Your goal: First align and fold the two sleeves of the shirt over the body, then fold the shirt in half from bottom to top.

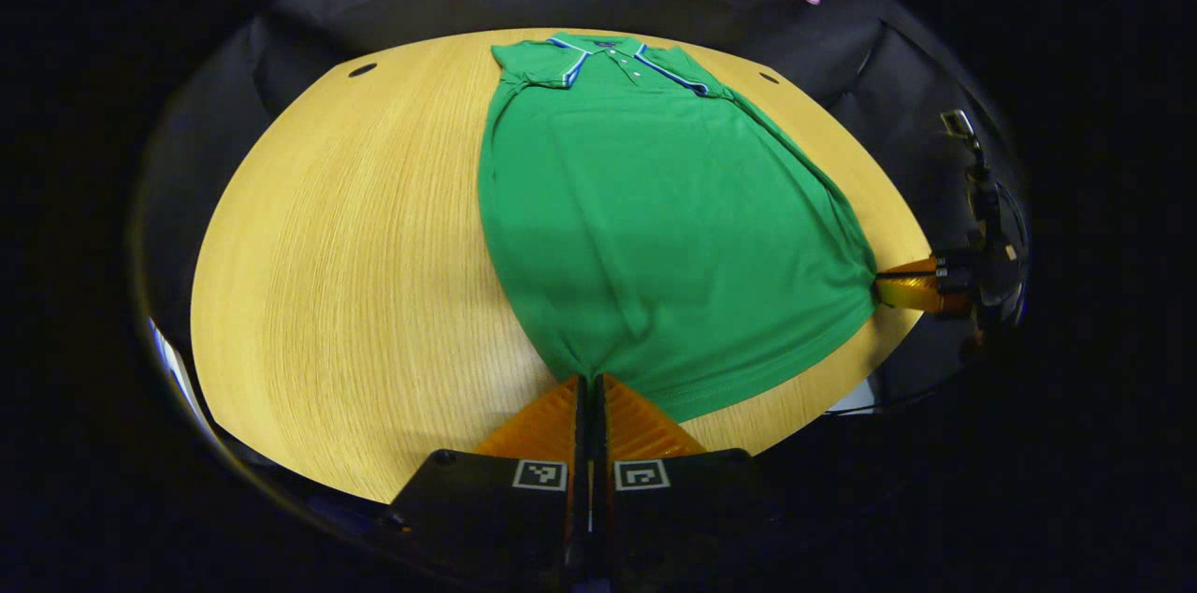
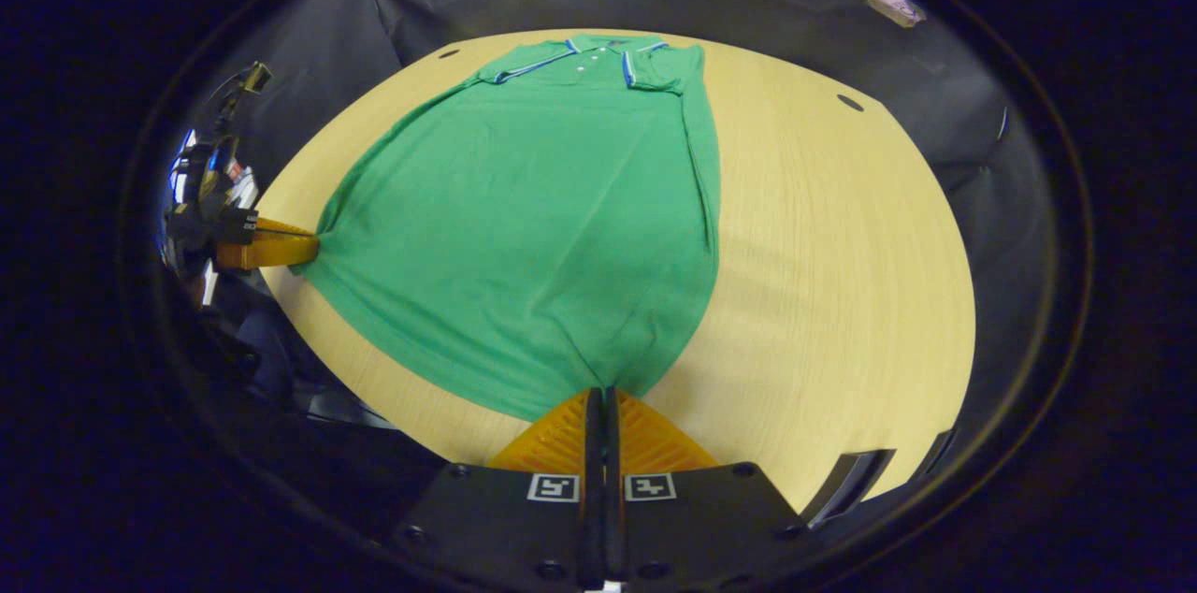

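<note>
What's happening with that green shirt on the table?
A person is folding the green polo shirt with two hand-held grippers. It lies flat on the wooden table, both sleeves already folded in near the collar. The left gripper and right gripper each pinch a bottom hem corner, apparently ready to bring the hem up toward the collar.

A light wooden table point(image 1: 355, 247) with a fine straight grain carries the load. A green short-sleeved polo shirt point(image 1: 645, 219) lies flat on it, collar toward the far edge.
</note>
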### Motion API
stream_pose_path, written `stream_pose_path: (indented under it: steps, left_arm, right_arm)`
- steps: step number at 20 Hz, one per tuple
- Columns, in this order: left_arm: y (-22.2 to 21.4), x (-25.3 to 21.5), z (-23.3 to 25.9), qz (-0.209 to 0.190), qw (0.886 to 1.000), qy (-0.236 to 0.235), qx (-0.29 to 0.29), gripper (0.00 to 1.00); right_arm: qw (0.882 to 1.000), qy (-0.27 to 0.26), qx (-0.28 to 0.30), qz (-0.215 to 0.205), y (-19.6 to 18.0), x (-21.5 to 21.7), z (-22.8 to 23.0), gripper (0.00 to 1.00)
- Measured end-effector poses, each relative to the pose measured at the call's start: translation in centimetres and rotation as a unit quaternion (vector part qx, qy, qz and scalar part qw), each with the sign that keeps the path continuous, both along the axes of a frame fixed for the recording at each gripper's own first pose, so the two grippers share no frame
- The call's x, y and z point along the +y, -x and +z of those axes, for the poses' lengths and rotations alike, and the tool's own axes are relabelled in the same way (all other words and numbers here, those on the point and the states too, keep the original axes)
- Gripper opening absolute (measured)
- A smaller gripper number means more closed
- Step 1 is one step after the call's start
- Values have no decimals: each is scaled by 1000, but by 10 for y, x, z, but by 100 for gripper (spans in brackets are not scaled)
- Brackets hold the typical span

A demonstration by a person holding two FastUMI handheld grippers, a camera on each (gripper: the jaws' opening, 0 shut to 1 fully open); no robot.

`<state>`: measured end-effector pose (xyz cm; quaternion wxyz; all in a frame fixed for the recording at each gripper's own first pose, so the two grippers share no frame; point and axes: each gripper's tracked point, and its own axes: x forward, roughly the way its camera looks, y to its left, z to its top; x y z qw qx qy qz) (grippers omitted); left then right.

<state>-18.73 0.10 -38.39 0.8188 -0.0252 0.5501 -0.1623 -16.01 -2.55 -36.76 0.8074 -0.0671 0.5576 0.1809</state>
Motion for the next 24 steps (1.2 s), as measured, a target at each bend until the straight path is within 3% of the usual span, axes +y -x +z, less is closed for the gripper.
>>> stream_pose_path:
  steps: [8, 15, 24]
  left_arm:
    - [-31, -12, 38, -28, 998, 15, -45, 4]
    - [-91, -11, 82, -20, 995, 26, -98, 4]
    - [-173, -9, 142, -32, 983, 28, -177, 4]
  right_arm:
    - [998, -45, -33, -35, -44, 6, 46, 0]
    - [993, -68, -74, -62, -94, 0, 87, 3]
    - [981, -106, -137, -81, -187, 7, 155, 3]
